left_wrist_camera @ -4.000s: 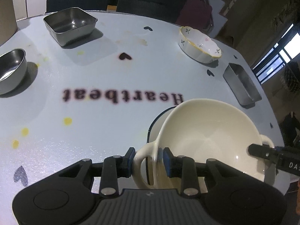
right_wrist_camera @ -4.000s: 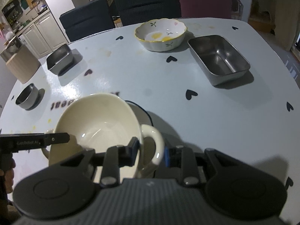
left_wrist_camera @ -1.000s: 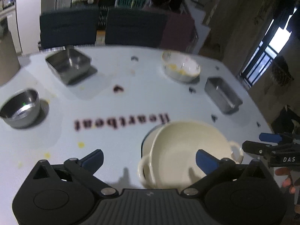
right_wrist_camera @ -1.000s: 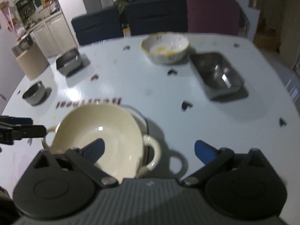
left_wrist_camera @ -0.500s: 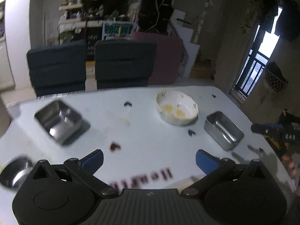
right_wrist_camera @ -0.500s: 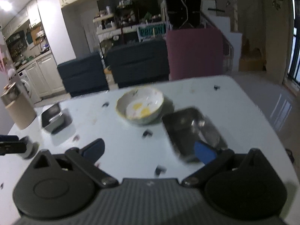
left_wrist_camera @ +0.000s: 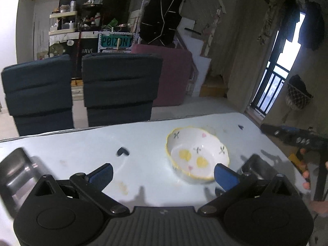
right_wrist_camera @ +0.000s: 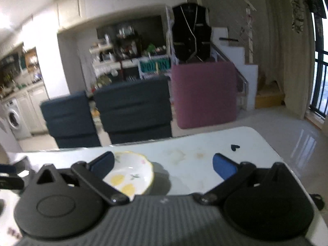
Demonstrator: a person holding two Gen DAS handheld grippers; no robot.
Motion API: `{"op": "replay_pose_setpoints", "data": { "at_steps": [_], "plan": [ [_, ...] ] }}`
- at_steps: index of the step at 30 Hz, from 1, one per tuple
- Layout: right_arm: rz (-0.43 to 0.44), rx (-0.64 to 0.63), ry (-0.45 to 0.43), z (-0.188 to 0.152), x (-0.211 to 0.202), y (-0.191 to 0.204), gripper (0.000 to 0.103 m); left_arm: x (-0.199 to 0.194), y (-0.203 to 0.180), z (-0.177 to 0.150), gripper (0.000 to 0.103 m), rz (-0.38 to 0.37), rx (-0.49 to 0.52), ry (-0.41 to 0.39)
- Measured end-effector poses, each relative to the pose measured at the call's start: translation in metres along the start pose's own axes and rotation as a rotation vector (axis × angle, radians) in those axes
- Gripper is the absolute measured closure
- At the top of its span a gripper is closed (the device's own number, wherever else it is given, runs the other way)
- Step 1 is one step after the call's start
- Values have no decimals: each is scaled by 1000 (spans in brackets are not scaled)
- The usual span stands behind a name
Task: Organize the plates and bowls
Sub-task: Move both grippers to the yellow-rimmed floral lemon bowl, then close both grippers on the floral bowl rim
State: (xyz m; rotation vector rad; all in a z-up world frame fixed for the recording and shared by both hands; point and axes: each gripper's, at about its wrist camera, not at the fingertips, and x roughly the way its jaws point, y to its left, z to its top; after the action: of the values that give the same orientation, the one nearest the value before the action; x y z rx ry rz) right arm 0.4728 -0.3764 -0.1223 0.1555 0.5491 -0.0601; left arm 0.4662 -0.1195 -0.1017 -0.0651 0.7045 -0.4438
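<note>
two sets of tongs hang over the white tabletop, both spread wide with nothing between their blue pads. nearest in the left wrist view, the left tongs frame a bare patch of the tabletop with a faint stain on it; the right-hand pad overlaps the near rim of the flowered bowl in the picture, though contact cannot be told. that bowl, white with a yellow scalloped rim and yellow blobs inside, stands upright on the tabletop just beyond the pads, toward the right. a steel tray lies just right of the bowl, partly hidden behind the tongs, and a square steel pan sits at the far left edge of the view. a black heart mark lies left of the bowl.

in the right wrist view, the right tongs are just as wide apart; the flowered bowl sits behind their left pad, blurred. beyond the tabletop's far edge stand two dark blue chairs and a maroon chair, then cluttered shelves against the back wall.
</note>
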Motion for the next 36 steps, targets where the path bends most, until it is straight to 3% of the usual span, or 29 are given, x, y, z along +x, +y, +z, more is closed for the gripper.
{"op": "replay_pose_setpoints", "data": {
  "at_steps": [4,6,10,12,14,16,23,28,32,36],
  "plan": [
    [-11,-76,36,7,39,5,0,34,-1,7,4,-43,-42,1],
    [-4,-107,62,9,55,10,0,48,-1,8,17,-60,-56,19],
    [53,-82,149,11,86,10,1,75,1,10,27,-84,-89,63],
    [63,-67,186,11,101,11,11,84,3,9,33,-98,-110,84],
    [67,-50,233,9,112,12,36,91,7,6,41,-114,-131,101],
    [68,-12,284,8,123,12,46,95,11,3,50,-127,-145,116],
    [130,-37,400,-8,143,26,89,112,20,0,56,-148,-171,140],
    [123,-80,421,-12,139,39,90,124,21,0,66,-139,-186,150],
    [141,-137,437,-13,133,50,89,132,21,1,80,-103,-205,183],
    [142,-132,450,-12,141,50,89,137,20,2,78,-84,-206,189]
  ]
}}
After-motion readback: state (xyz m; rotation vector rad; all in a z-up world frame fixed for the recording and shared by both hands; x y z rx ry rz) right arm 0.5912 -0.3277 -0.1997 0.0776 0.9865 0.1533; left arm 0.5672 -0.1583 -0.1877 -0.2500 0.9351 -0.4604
